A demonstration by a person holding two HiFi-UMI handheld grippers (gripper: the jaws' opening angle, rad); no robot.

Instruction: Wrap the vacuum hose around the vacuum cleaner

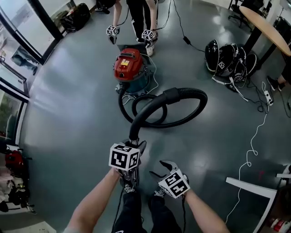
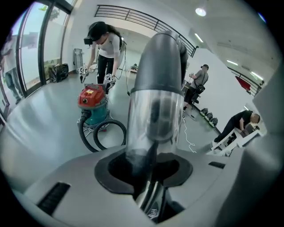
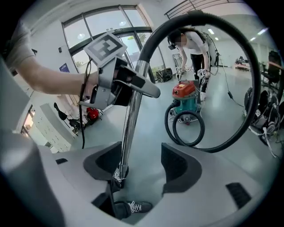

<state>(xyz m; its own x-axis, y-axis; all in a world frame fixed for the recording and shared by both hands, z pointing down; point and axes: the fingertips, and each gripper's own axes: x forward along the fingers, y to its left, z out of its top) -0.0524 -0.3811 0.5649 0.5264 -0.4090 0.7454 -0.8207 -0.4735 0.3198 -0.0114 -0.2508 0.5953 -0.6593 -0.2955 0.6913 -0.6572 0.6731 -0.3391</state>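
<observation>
The red and teal vacuum cleaner (image 1: 129, 68) stands on the grey floor ahead of me. Its black hose (image 1: 191, 113) loops over the floor and rises to a curved handle (image 1: 173, 94), which runs down into a metal tube (image 1: 134, 133). My left gripper (image 1: 134, 146) is shut on that tube; in the left gripper view the tube (image 2: 155, 111) rises straight out from between the jaws of the left gripper (image 2: 148, 173). My right gripper (image 1: 160, 169) sits just right of it. In the right gripper view the right gripper (image 3: 142, 166) is open, with the tube (image 3: 131, 128) beside its left pad (image 3: 104, 164).
Another person (image 1: 136, 13) bends over the vacuum cleaner with two grippers. Dark bags (image 1: 227, 57) lie at the right, under a wooden table (image 1: 266, 25). A white cable (image 1: 254, 145) trails across the floor toward a white bench (image 1: 254, 186). Glass walls run along the left.
</observation>
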